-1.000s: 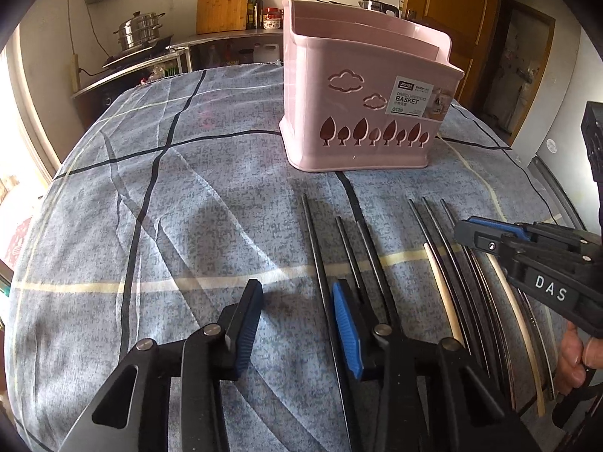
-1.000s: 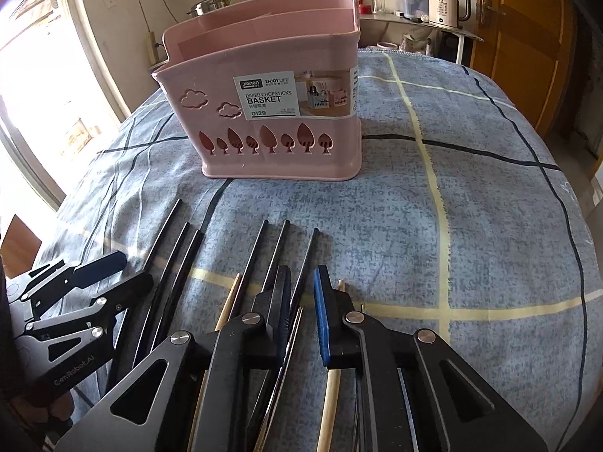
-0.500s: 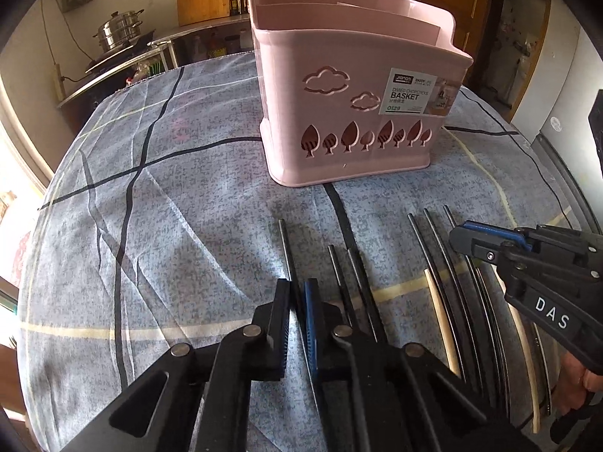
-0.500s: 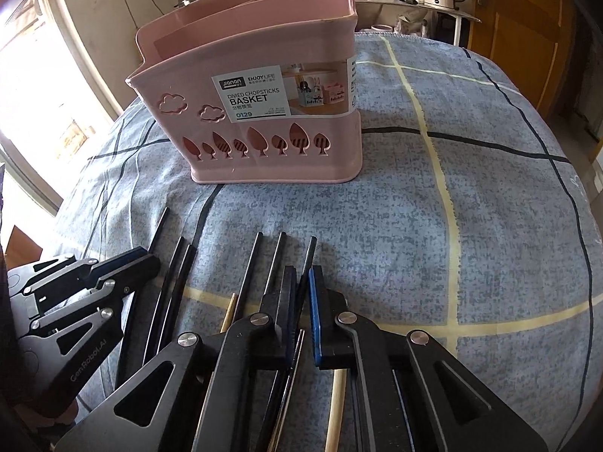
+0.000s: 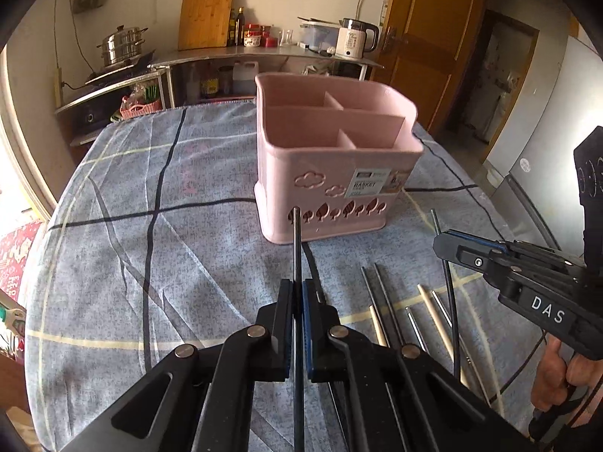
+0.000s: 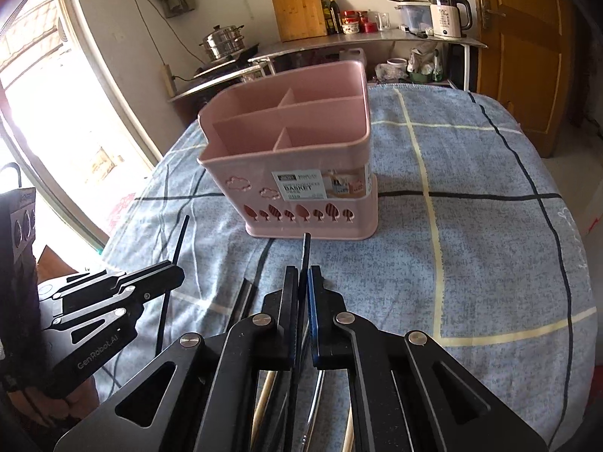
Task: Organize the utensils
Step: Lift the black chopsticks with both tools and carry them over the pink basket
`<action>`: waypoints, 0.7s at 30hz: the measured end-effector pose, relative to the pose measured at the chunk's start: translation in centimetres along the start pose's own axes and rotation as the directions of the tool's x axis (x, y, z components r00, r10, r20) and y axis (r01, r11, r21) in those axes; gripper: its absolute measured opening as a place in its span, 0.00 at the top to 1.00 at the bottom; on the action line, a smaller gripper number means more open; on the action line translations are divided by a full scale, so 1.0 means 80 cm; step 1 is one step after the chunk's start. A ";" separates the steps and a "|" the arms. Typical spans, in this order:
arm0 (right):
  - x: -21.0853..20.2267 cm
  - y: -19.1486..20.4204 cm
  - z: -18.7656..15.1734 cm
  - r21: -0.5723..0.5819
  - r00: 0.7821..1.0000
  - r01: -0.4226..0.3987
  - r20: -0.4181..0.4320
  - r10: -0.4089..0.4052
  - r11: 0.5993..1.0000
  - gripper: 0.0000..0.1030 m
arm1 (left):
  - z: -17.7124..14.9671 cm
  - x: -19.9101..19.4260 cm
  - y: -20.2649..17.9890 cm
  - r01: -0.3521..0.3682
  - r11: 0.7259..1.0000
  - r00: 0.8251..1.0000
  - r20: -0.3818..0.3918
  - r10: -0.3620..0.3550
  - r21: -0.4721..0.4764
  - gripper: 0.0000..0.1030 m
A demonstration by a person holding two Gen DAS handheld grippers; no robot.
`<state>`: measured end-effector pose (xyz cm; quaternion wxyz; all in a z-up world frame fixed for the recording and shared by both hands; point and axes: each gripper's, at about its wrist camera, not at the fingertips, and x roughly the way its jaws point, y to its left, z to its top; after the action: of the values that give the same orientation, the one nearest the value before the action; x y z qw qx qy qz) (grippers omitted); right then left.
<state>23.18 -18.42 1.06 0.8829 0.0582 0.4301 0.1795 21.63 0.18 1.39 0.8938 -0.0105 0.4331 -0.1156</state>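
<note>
A pink divided chopstick basket [image 5: 331, 158] stands on the blue checked tablecloth; it also shows in the right wrist view [image 6: 294, 173]. My left gripper [image 5: 297, 286] is shut on a black chopstick [image 5: 296, 241], lifted off the cloth and pointing at the basket. My right gripper [image 6: 303, 275] is shut on another black chopstick [image 6: 305, 248], also raised in front of the basket. The right gripper [image 5: 444, 243] shows in the left wrist view with its chopstick [image 5: 446, 286]. The left gripper [image 6: 173, 275] shows in the right wrist view. Several chopsticks [image 5: 395, 312], black, metal and wooden, lie on the cloth.
The tablecloth [image 5: 158, 248] covers the table to its edges. Behind it a metal counter [image 5: 241, 52] carries a steamer pot [image 5: 122, 45], cutting board, bottles and a white kettle [image 5: 354, 39]. A wooden door [image 6: 524, 49] is at the right.
Both grippers have shut, each on a black chopstick, and have risen off the cloth with it. The basket now looks lower and its compartments show from above.
</note>
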 end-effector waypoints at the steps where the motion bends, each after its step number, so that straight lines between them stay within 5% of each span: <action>1: -0.009 0.002 0.005 -0.001 1.000 -0.007 0.017 0.007 1.000 0.96 | 0.005 -0.010 -0.001 0.005 1.000 1.000 0.017 -0.005 0.003 0.96; 13: -0.100 0.031 0.039 -0.066 0.976 -0.022 0.216 0.036 0.998 0.96 | 0.048 -0.098 -0.013 0.004 0.999 0.985 0.175 -0.012 0.045 0.96; 21: -0.127 0.031 0.041 -0.069 0.967 -0.026 0.253 0.042 0.997 0.96 | 0.052 -0.122 -0.015 0.009 0.999 0.978 0.208 -0.017 0.037 0.96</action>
<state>19.30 -19.71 11.25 0.9288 0.0594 0.3065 0.1996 18.79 0.75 11.68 0.9335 -0.0095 0.3352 -0.1273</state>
